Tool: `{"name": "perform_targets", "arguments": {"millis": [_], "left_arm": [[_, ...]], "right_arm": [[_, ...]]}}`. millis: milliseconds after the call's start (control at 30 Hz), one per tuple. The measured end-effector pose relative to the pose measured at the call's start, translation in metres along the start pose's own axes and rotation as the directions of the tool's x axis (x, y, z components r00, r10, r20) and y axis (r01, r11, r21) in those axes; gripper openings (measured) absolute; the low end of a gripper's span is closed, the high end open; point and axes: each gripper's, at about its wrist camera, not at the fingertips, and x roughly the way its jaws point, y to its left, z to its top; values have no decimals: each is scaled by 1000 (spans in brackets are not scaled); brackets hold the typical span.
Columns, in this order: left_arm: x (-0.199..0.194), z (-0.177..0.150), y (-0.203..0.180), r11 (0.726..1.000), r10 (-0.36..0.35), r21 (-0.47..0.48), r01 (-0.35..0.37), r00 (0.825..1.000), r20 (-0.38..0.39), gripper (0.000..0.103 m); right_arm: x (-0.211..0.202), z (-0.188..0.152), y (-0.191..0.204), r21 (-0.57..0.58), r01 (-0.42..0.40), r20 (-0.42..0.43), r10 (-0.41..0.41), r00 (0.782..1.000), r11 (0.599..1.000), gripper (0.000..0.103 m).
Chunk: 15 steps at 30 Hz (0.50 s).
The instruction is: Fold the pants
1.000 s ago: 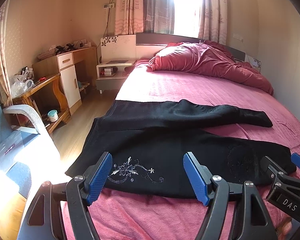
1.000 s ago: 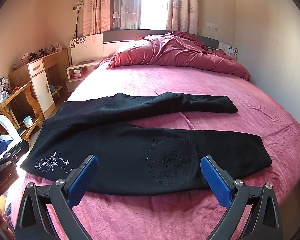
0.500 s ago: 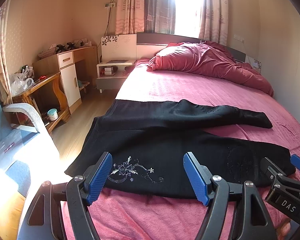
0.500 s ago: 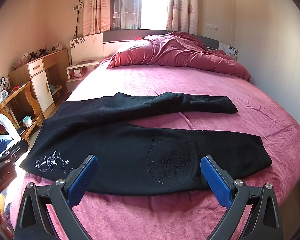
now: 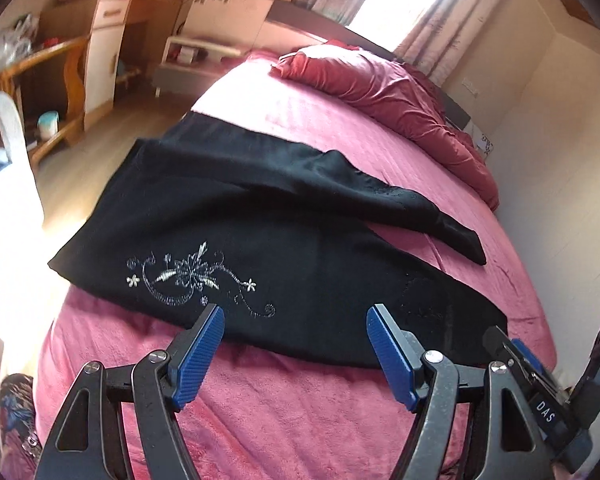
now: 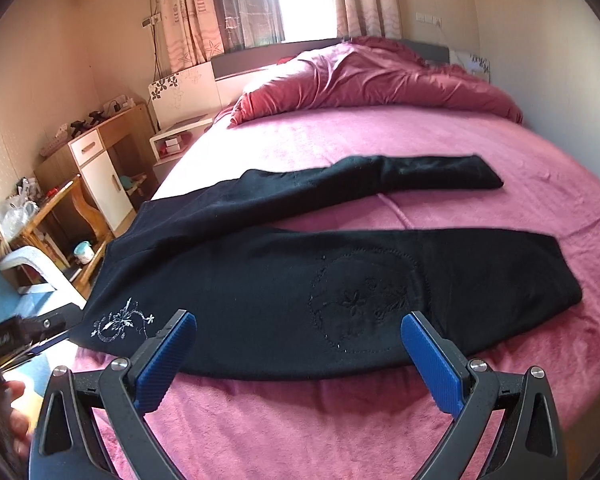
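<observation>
Black pants (image 5: 260,248) (image 6: 300,280) lie spread flat on the pink bed (image 5: 300,420) (image 6: 380,132), waist to the left, both legs running right. The near leg carries silver flower embroidery (image 5: 188,276) (image 6: 120,322) by the waist and a dark stitched round patch (image 6: 364,300) farther along. My left gripper (image 5: 296,344) hovers open just short of the near hem below the embroidery. My right gripper (image 6: 298,348) is open too, just short of the near edge below the round patch. Neither holds anything. The right gripper's body (image 5: 540,384) shows at the left view's lower right.
A crumpled red duvet (image 5: 380,92) (image 6: 380,76) lies at the head of the bed. Left of the bed are a wooden desk (image 6: 96,160), a white nightstand (image 6: 176,136), a lower wooden table (image 5: 48,76) and a white chair (image 6: 36,268). A wall runs along the bed's right.
Both grippers have tilted and moved down and closer to the near edge of the pants. The pants have not moved and both grippers stay open.
</observation>
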Motion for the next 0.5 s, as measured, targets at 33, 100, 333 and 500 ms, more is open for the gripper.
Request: {"name": "perform_targets", "arguments": {"millis": [33,100,333,500], "left_arm": [[4,3,8,1000,12,-27,-12,1000,-7,75],[8,9,24,998,17,-56,-17,1000,1,74],[20,15,84,992,77,-93,-80,996,-40,102],[29,12,130,973,100,-197,-120,989,-109,101]], "right_arm": [[4,-1,-9,29,-13,-25,14,1000,999,103],[10,-3,-31,73,-22,-76,28,997,997,103],[12,-17,-158,399,65,-128,-15,992,915,100],[17,-31,-250,613,160,-148,-86,985,774,77]]}}
